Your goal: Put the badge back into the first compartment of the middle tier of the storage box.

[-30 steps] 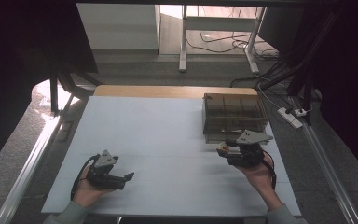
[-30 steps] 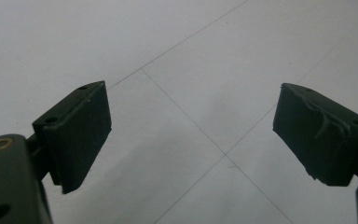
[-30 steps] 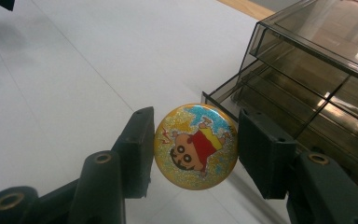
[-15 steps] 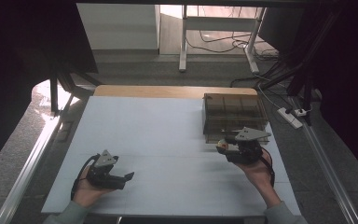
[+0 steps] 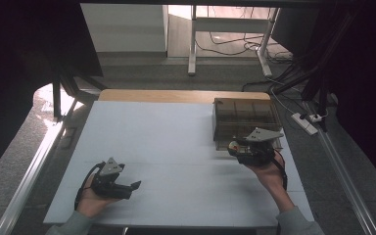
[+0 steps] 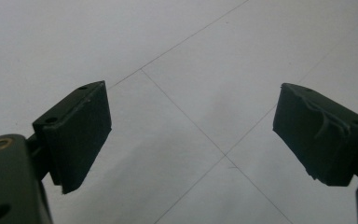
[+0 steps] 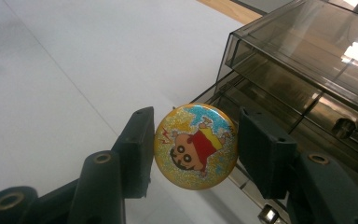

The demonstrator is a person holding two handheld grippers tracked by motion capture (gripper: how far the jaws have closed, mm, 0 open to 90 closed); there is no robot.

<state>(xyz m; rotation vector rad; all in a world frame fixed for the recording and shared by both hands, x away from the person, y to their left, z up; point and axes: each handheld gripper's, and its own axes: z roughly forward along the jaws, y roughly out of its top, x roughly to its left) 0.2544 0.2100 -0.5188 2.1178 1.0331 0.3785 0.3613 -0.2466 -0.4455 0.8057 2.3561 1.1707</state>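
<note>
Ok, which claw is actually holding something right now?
The right claw: it grips a glittery cartoon badge beside the smoked organiser box. The left claw gapes over bare table.

Landmark for us: the white table top (image 5: 176,147), faint seam lines crossing it, a bare wooden strip (image 5: 176,95) along its far edge. Beyond that edge we see grey floor (image 5: 142,73), then a white cabinet or panel (image 5: 127,27) and a white metal desk frame (image 5: 196,44) with loose cables (image 5: 225,46) under it. Right of the table, a white power strip (image 5: 304,123) on the floor, with dark cables and stands behind it. Left of the table, a metal rail (image 5: 34,166) and a bright light patch (image 5: 49,105) on the floor. Far left and far right of the room are too dark for us to read.
</note>
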